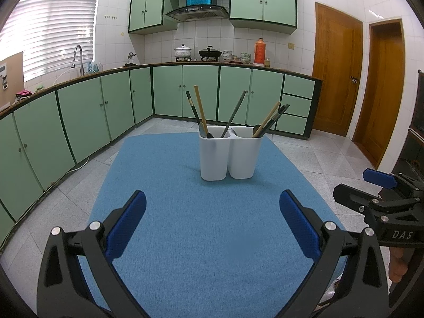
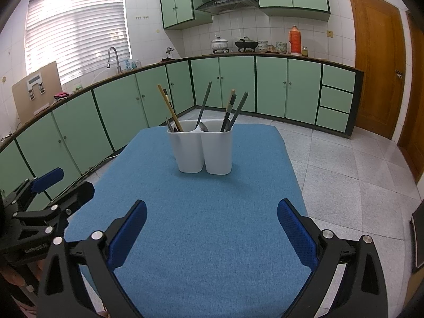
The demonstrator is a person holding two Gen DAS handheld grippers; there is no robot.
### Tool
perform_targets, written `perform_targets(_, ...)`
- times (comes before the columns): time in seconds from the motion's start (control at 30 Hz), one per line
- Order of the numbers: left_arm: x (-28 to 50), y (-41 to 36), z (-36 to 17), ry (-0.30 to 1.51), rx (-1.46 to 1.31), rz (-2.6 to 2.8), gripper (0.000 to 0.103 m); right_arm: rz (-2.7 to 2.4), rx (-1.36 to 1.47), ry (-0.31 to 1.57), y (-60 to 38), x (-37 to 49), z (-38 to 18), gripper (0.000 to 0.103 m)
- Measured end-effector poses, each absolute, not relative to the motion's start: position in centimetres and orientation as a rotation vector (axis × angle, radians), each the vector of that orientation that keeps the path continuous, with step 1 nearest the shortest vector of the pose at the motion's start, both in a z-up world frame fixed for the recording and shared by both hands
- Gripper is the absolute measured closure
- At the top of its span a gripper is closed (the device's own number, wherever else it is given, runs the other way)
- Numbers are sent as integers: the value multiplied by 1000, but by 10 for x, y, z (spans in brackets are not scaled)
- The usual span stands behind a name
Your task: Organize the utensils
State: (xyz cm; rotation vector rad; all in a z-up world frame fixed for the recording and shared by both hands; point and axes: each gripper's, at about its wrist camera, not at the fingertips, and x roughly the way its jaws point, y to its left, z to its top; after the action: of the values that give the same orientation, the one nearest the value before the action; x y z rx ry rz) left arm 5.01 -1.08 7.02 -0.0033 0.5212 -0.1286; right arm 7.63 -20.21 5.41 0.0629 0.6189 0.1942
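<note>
Both tongs hang spread wide and grasp nothing: the left gripper (image 1: 212, 222) and the right gripper (image 2: 212, 228) hover side by side over the near part of the blue table mat (image 1: 201, 238). Straight ahead of both, well apart from their fingertips, stands the white two-compartment utensil holder (image 1: 227, 156) on the mat, with chopsticks (image 1: 200, 106) and spoons (image 2: 204, 126) leaning upright in both compartments.

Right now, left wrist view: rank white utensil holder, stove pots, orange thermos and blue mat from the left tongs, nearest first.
1. blue mat: directly under and ahead of the left tongs.
2. white utensil holder: centre, at the mat's far end.
3. stove pots and orange thermos: both on the back counter, thermos to the right; too close to call.
</note>
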Motion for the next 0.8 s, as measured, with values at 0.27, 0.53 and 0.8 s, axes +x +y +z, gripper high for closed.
perform_targets(0.27,50,-10,70,521,-2,-128,5,192,64,620,-202,76,54,6)
perform_targets(0.53,49,-8,69,521,2,-131,5,195,63,619,-202,76,54,6)
perform_targets(0.8,50,-9,69,522,-1,-126,5,195,63,619,-201,76,54,6)
